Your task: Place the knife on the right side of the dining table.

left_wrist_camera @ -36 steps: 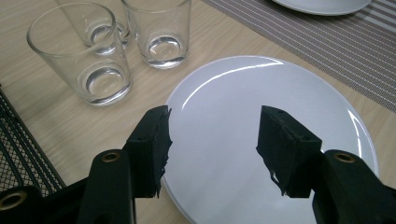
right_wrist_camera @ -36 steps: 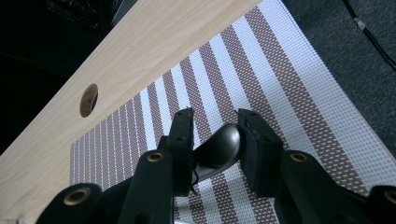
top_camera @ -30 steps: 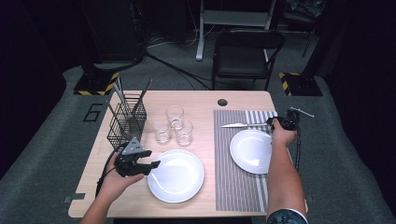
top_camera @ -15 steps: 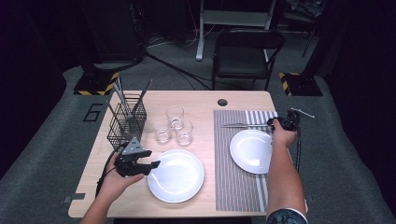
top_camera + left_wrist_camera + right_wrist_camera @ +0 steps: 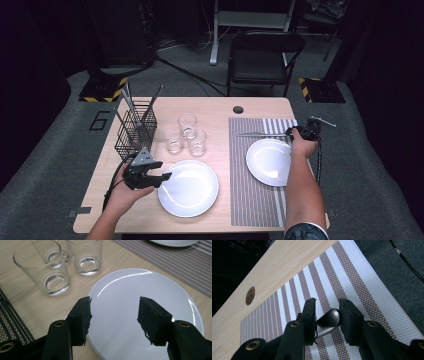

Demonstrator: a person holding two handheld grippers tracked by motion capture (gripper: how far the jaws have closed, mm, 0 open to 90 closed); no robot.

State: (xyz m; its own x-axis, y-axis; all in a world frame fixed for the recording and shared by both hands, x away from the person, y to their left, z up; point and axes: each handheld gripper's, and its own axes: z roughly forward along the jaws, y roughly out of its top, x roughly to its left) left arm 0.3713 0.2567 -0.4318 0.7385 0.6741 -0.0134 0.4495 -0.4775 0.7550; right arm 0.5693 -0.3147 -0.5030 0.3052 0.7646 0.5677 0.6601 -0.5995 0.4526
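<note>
My right tool (image 5: pixel 296 132) is at the far right part of the surface (image 5: pixel 220 107), over the far end of the striped mat (image 5: pixel 255 200). Its jaws pinch the rounded end of a knife (image 5: pixel 328 321); in the right gripper view that metal handle sits squeezed between the two black pads. In the high view the knife (image 5: pixel 260 134) lies low and level over the mat, its blade pointing toward the middle of the surface, just beyond the far rim of the small white plate (image 5: pixel 267 162) that rests on the mat. I cannot tell whether the blade touches the mat.

My left tool (image 5: pixel 150 175) hovers near the left front corner of the surface, jaws spread wide with nothing between them. In the left gripper view its pads frame the near-left rim of the large white plate (image 5: pixel 140 302), which lies on the bare wood just beside the mat's left edge.

Three empty glasses (image 5: pixel 187 125) stand in a tight group beyond the large plate, toward the middle of the surface. A black wire basket (image 5: pixel 135 132) stands by the left edge, with cutlery sticking up out of it.
</note>
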